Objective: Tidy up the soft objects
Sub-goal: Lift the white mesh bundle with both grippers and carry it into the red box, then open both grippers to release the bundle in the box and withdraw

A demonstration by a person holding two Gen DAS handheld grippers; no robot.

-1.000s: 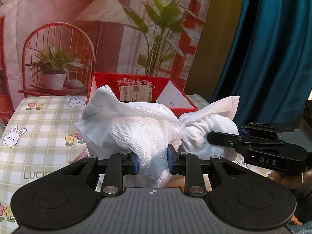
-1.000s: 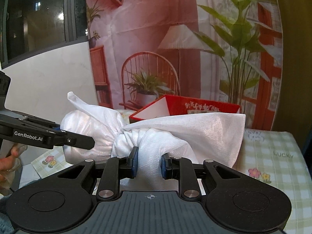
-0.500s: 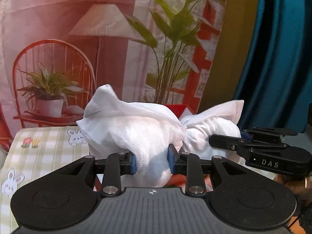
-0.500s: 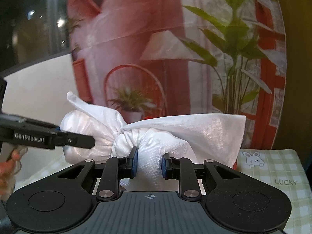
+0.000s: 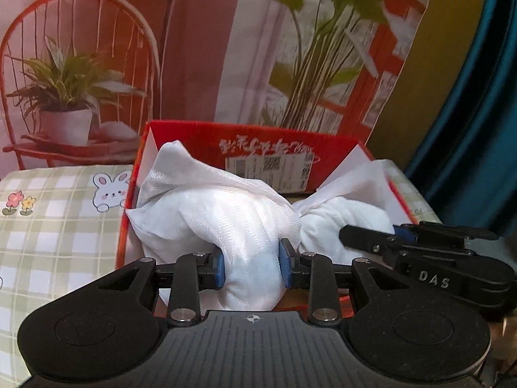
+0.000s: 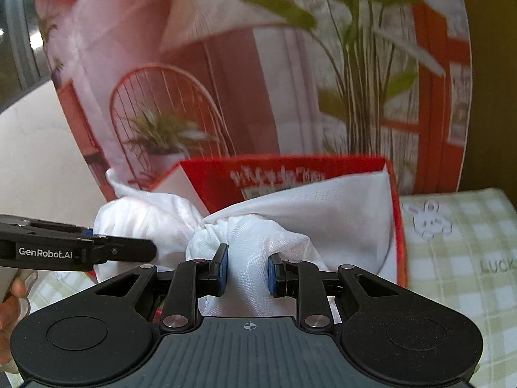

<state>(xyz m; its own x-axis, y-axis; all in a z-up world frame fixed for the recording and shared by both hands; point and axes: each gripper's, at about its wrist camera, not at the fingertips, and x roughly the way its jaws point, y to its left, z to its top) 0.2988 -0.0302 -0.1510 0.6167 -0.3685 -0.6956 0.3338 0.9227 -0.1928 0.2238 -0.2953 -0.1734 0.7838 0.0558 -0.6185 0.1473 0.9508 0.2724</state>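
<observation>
A white woven cloth bundle (image 5: 219, 213), twisted in the middle, hangs between both grippers. My left gripper (image 5: 252, 271) is shut on its left lobe, the blue pads pressing into the fabric. My right gripper (image 6: 247, 271) is shut on the right lobe (image 6: 307, 213). Each gripper shows in the other's view: the right gripper (image 5: 349, 236) at the right edge, the left gripper (image 6: 142, 250) at the left edge. An open red cardboard box (image 5: 194, 135) stands just behind and under the cloth; the cloth's lower part sits within its walls (image 6: 210, 177).
The box rests on a green-checked tablecloth with rabbits (image 5: 58, 226), which spreads to the left and right (image 6: 452, 258). A printed backdrop of a chair and plants hangs behind. A teal curtain (image 5: 468, 129) is at the right. A person's hand (image 6: 9, 300) holds the left gripper.
Both grippers have carried the cloth forward and down to the red box. The box now looms large right behind the bundle. Both grips on the cloth are unchanged.
</observation>
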